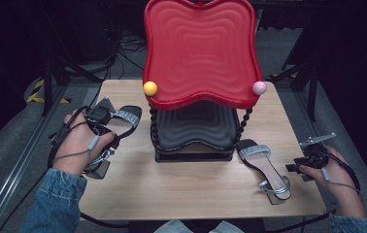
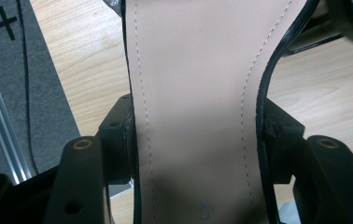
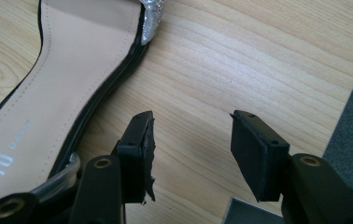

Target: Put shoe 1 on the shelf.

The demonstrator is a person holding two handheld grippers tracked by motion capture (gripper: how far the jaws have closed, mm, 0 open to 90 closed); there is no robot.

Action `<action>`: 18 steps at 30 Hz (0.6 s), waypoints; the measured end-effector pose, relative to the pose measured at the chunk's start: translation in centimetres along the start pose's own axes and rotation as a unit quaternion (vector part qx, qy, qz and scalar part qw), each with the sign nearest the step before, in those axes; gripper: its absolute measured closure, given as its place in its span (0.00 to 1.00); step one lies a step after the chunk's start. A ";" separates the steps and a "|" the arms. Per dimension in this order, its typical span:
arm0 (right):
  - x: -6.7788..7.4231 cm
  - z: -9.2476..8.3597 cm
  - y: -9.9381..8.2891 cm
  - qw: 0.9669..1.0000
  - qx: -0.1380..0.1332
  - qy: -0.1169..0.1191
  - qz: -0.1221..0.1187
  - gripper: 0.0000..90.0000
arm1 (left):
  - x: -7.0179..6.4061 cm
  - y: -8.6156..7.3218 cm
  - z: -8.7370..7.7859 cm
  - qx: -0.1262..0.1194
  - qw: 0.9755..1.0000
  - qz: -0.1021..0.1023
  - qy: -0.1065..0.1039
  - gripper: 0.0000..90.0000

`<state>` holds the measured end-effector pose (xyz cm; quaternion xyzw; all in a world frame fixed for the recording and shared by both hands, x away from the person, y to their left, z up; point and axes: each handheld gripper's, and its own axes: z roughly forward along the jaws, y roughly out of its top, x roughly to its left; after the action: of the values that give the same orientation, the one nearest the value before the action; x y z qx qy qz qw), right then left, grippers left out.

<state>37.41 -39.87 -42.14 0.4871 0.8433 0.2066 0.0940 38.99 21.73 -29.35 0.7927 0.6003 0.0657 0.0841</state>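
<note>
Left claw (image 2: 195, 140) clamped on a sandal (image 1: 118, 119), lifting it left of the red rack (image 1: 201, 53). Right claw (image 3: 193, 144) apart, empty, beside the second sandal (image 1: 264, 165). Next, probably: shelve it.

Light wood-grain table (image 1: 181, 194). Glossy red tray (image 1: 201, 48) with rippled wavy relief, above a black tray (image 1: 198, 128) of the same pattern. Yellow ball (image 1: 150, 88) and pink ball (image 1: 259, 88) at the front corners. Black-edged sandals (image 1: 264, 167) with beige stitched insoles and glittery silver straps. Black gripper pads (image 3: 256, 149).
</note>
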 end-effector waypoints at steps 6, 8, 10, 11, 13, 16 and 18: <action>0.2 0.2 0.2 1.000 0.003 0.006 -0.001 0.56 | -0.2 0.5 -1.5 -0.006 1.000 -0.008 0.006 0.47; 0.2 0.2 0.2 1.000 0.003 0.007 -0.001 0.56 | -0.2 0.6 -2.1 -0.009 1.000 -0.006 0.007 0.47; 0.1 0.2 0.1 1.000 0.003 0.006 -0.001 0.56 | -0.2 0.8 -2.7 -0.010 1.000 -0.006 0.006 0.47; 0.1 0.2 0.1 1.000 0.003 0.008 0.000 0.56 | -0.2 0.9 -3.0 -0.012 1.000 -0.006 0.007 0.47; 0.1 0.3 0.1 1.000 0.002 0.008 0.000 0.56 | -0.4 1.1 -3.7 -0.016 1.000 -0.006 0.011 0.47; 0.1 0.3 0.1 1.000 0.001 0.008 0.000 0.56 | -0.5 1.3 -4.8 -0.020 1.000 -0.007 0.013 0.47; 0.1 0.3 0.1 1.000 0.001 0.009 0.000 0.56 | -0.5 1.5 -5.6 -0.022 1.000 -0.008 0.010 0.47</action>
<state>37.56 -39.68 -42.33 0.4857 0.8441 0.2099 0.0863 39.16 21.20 -23.59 0.7853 0.6055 0.0866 0.0958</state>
